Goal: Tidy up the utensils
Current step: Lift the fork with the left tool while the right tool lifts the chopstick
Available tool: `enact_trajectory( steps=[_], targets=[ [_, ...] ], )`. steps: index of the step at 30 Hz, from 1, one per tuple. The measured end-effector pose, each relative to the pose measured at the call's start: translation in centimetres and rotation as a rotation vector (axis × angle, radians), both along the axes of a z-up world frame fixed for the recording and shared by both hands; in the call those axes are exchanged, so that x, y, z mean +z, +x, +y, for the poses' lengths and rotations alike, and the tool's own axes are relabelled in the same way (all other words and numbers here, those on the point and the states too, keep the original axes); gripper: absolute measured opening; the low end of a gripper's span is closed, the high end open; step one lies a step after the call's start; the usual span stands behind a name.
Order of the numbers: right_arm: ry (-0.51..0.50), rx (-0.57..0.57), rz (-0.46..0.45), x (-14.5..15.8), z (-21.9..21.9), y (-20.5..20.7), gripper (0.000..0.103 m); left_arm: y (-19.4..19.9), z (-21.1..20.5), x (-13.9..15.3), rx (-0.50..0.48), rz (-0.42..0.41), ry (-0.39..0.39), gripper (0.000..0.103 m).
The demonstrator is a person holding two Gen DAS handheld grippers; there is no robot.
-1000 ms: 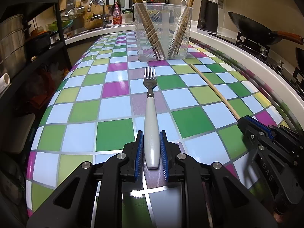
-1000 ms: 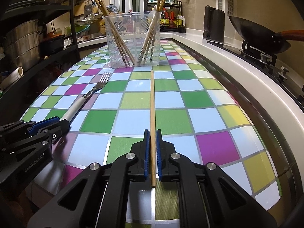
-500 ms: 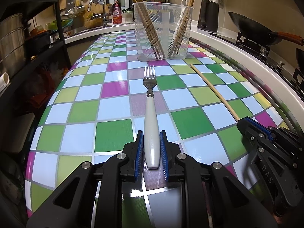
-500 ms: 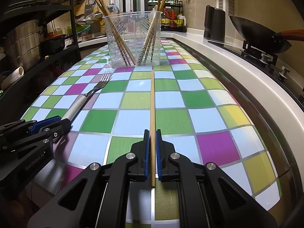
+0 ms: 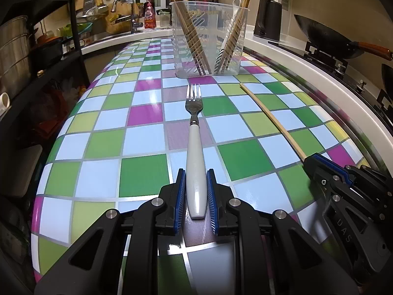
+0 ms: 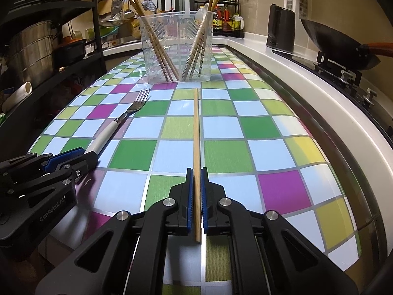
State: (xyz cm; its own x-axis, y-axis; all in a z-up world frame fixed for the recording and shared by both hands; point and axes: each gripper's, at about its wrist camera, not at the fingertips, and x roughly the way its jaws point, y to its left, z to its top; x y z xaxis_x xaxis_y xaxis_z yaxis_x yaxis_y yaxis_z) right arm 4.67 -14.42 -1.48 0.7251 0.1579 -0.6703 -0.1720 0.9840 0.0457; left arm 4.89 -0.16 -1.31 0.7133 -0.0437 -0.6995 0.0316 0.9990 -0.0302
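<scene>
Left gripper point(image 5: 195, 191) clamps fork point(image 5: 195, 162) handle; right gripper point(image 6: 196, 196) level, clamps chopstick point(image 6: 196, 147).

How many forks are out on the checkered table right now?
1: the white-handled fork lies flat on the table, handle between the left gripper's blue pads. The holder may hide others.

Count on the table point(image 5: 145, 177) — one fork point(image 5: 195, 162), one loose chopstick point(image 6: 196, 147), one clear holder point(image 5: 208, 39). Inside the holder: two chopstick bundles and one white utensil — individual sticks too overlapped to count. Grippers: two.
</scene>
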Motion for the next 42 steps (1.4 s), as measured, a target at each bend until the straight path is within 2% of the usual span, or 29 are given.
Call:
enact_trajectory(
  steps=[4,13,19,28,33,42],
  targets=[
    [-0.011,0.001,-0.008,1.2,0.2,-0.5,0.006,-0.5,0.1,1.0,0.004,-0.035,-0.005,0.018],
    [-0.042,0.000,-0.097,6.3,0.0,-1.8,0.006,-1.8,0.0,4.6,-0.009,-0.157,-0.011,0.018],
    [-0.048,-0.007,-0.145,8.9,-0.5,-2.2,0.006,-1.9,0.2,6.3,-0.008,-0.211,-0.018,0.018],
    [-0.034,-0.002,-0.195,12.0,-1.5,-1.6,0.006,-1.9,0.6,9.9,-0.013,-0.339,-0.028,0.017],
    [-0.015,-0.002,-0.206,13.0,-1.8,-0.5,0.006,-1.2,0.8,11.0,-0.028,-0.366,-0.072,0.017],
    [0.023,0.013,-0.223,14.9,-2.5,2.1,0.006,1.1,2.0,11.4,-0.036,-0.357,-0.130,0.017]
  ],
)
